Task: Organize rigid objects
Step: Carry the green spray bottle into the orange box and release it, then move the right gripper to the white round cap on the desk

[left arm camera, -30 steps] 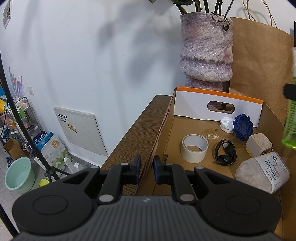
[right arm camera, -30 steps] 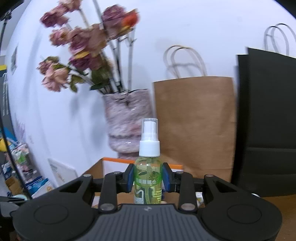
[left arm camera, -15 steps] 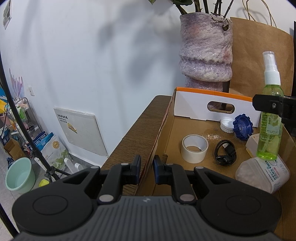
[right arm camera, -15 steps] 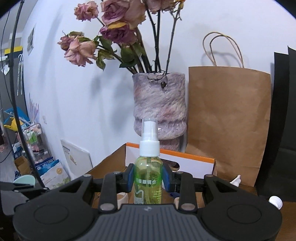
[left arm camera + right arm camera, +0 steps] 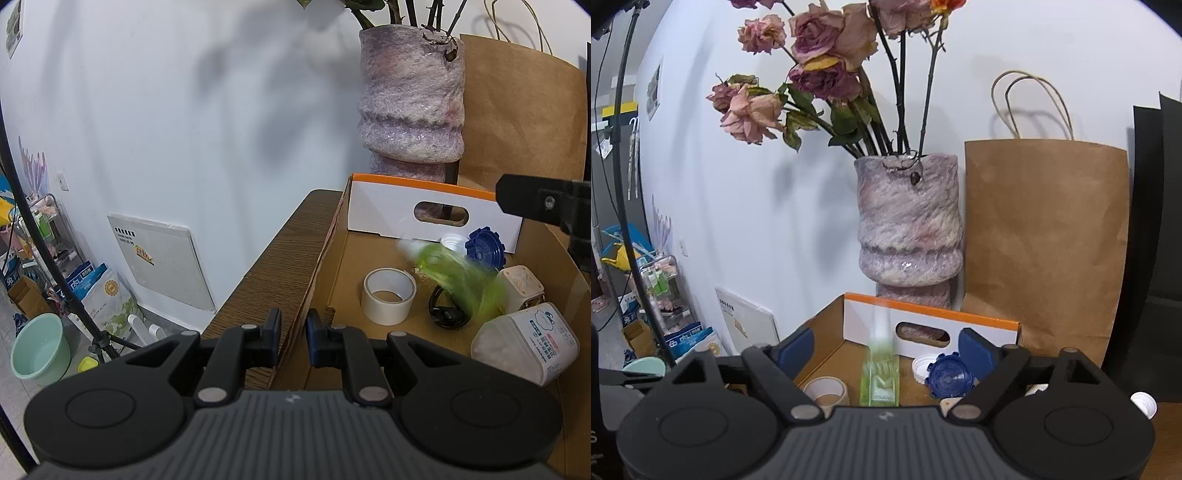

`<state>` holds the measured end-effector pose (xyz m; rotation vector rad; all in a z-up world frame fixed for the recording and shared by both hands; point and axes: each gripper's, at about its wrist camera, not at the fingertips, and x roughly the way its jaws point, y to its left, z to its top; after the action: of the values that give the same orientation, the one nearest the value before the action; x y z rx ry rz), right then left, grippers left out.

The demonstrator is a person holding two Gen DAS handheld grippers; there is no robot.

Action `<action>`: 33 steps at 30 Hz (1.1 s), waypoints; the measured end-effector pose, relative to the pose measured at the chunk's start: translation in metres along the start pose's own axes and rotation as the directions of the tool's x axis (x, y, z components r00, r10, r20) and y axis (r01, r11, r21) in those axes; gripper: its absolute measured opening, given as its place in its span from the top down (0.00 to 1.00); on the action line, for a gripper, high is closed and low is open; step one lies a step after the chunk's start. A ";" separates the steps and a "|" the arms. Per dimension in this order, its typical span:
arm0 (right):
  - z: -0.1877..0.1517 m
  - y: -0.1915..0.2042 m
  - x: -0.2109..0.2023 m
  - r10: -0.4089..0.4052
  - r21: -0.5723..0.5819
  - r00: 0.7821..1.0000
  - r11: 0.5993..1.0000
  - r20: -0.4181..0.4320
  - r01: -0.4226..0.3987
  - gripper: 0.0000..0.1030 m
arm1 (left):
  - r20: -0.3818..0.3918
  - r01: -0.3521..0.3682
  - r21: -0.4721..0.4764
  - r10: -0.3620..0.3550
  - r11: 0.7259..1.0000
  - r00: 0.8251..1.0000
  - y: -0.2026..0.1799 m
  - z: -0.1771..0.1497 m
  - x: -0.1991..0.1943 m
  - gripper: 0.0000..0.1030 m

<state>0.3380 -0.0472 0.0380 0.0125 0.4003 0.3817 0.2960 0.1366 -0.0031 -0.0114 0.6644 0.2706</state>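
A: Where is the green spray bottle (image 5: 881, 373) sitting now?

B: It is dropping as a green blur into the cardboard box (image 5: 347, 251), low in the centre of the right wrist view, between the tape roll (image 5: 388, 295) and the blue cap (image 5: 485, 248). In the left wrist view it is smearing diagonally across the right middle, so I am judging that its long axis is tipping over.

A: And the fingers?

B: The right gripper (image 5: 886, 349) has just been opening; its blue pads are standing wide, touching nothing, with the bottle below and between them. The left gripper (image 5: 293, 338) is pinching nearly closed on the box's near wall, lower centre.

A: Which hand is nearer?

B: The right, I am guessing; it is hanging directly above the bottle.
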 end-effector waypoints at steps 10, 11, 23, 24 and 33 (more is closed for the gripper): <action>0.000 -0.003 -0.001 -0.031 -0.001 0.999 1.000 0.010 0.031 0.00 | 0.000 0.000 0.000 0.000 1.000 1.000 0.000 0.000 0.000 0.85; 0.000 -0.003 -0.001 -0.033 0.000 0.999 0.999 0.010 0.033 0.00 | 0.000 0.000 -0.001 0.000 1.000 1.000 0.000 0.000 0.000 0.85; 0.001 -0.019 -0.013 -0.055 0.021 0.998 0.998 0.028 0.054 0.00 | 0.000 0.001 -0.001 -0.001 1.000 1.000 0.000 -0.001 0.001 0.85; 0.001 -0.024 -0.016 -0.069 0.018 0.997 0.998 0.036 0.068 0.00 | 0.000 0.000 -0.002 0.000 1.000 1.000 0.000 -0.001 0.001 0.85; -0.005 -0.086 -0.043 -0.172 0.075 0.985 0.983 0.034 0.169 0.00 | -0.001 0.001 -0.003 -0.001 1.000 1.000 0.000 -0.001 0.001 0.85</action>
<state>0.3304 -0.1435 0.0417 0.0560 0.3724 0.1975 0.2961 0.1369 -0.0040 -0.0141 0.6646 0.2707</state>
